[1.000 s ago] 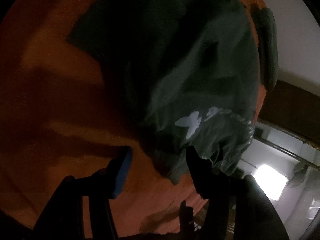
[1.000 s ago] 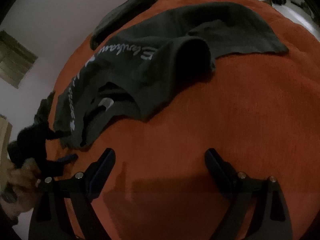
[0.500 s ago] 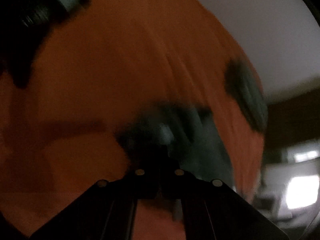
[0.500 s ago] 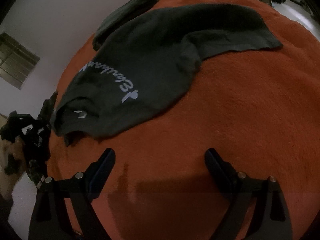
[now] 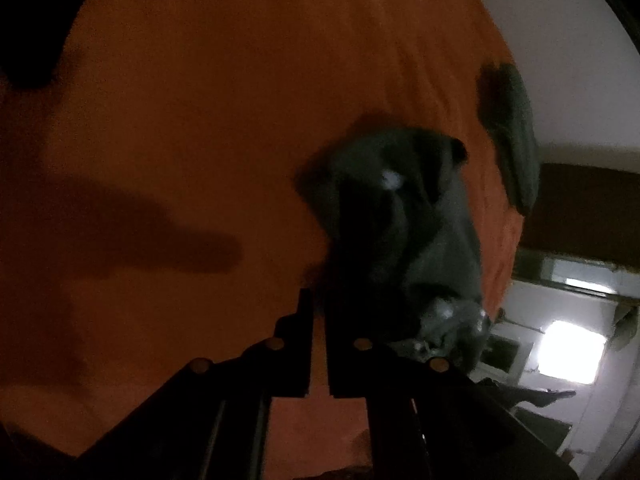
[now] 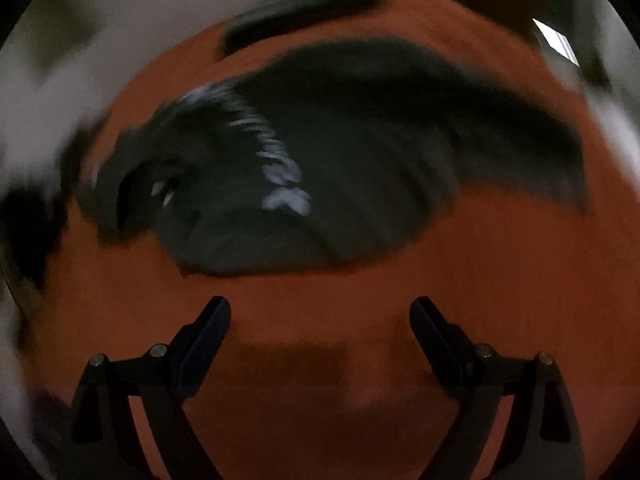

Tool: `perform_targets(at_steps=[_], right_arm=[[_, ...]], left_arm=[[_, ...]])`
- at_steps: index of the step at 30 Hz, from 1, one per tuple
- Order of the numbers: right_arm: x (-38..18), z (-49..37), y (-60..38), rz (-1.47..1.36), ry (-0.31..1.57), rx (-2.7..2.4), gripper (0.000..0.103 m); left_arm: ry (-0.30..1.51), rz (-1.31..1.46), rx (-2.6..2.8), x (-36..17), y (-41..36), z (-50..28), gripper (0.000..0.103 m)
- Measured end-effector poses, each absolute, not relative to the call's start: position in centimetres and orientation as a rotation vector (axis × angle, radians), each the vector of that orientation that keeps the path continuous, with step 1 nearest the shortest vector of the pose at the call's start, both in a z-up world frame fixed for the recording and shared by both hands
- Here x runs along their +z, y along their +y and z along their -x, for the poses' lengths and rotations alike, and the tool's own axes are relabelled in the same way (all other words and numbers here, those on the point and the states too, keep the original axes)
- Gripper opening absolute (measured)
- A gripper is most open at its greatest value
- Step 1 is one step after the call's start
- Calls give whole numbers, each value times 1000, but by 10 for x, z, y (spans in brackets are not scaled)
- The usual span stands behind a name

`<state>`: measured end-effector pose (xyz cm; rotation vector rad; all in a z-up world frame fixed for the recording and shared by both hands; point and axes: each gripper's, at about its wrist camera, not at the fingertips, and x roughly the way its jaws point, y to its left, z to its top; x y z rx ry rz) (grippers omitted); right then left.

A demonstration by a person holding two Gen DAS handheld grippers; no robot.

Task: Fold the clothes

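A dark grey-green garment (image 6: pixel 360 160) with white lettering (image 6: pixel 276 152) lies spread across the orange bed cover (image 6: pixel 500 280); this view is motion-blurred. My right gripper (image 6: pixel 320 312) hovers open over bare cover, just short of the garment's near edge. In the left wrist view the garment (image 5: pixel 440 240) bunches up from my left gripper (image 5: pixel 318 300). Its fingers are pressed nearly together on the cloth's edge, low over the cover (image 5: pixel 220 120). The pinch point itself is dark and hard to make out.
A second dark folded piece (image 6: pixel 300 12) lies at the far edge of the bed, also seen near the wall (image 5: pixel 512 136). A pale wall rises behind it. A lit room with a bright window (image 5: pixel 572 352) shows beyond the bed's right side.
My left gripper went from open to shut on the garment's edge and pulled it outward; the garment went from crumpled to spread flat. The right wrist view has shifted and blurred.
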<state>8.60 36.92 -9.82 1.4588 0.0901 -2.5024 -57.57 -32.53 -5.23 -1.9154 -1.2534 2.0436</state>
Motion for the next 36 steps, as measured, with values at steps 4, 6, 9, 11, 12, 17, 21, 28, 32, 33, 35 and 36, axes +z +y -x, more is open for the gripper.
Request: perform_targets(at_steps=[4,6,9,11,12,17,21,28,32,33,35,36], right_arm=[[-97,-78,312,-1312,602,-2364,91],[-112,-67,292,-1373,629,-2264,91],[-134,-50,275,-1458,635,-2214,77],[-131,-44,275,-1443,548,-2223,51],[-129,-42,275,-1436,501,-2226,27],[-102,-33,277,-1546,223,-2227,7],[-73,-31,257,-1611,81,-2115,7],[4,-64,182,-1488,-75,-1861,7],[-19,-89,117,-1552,-172,-1712,7],[-25,-95,101,-1569,-195,-1675,7],[-44,-105,76,-1621,-206,-1621,8],[-57,-109,70,-1663,-186,-1609,12]], left_arm=[[-1166,1918,2009,-36,-308,566,77],[-1129,1931,2031,-32,-306,558,78],[-1073,1950,2064,-25,-303,545,78],[-1035,1962,2085,-21,-301,537,78],[-1016,1968,2095,-19,-300,533,78],[-601,2106,2366,-18,-314,515,78],[-525,2151,2351,-39,-329,503,78],[-1101,1669,2291,-15,-367,450,78],[-1022,1726,2374,-10,-382,430,78],[-1045,1780,2341,-15,-387,428,78],[-1238,1770,2211,-28,-397,416,76],[-1359,1736,2128,-36,-402,409,76]])
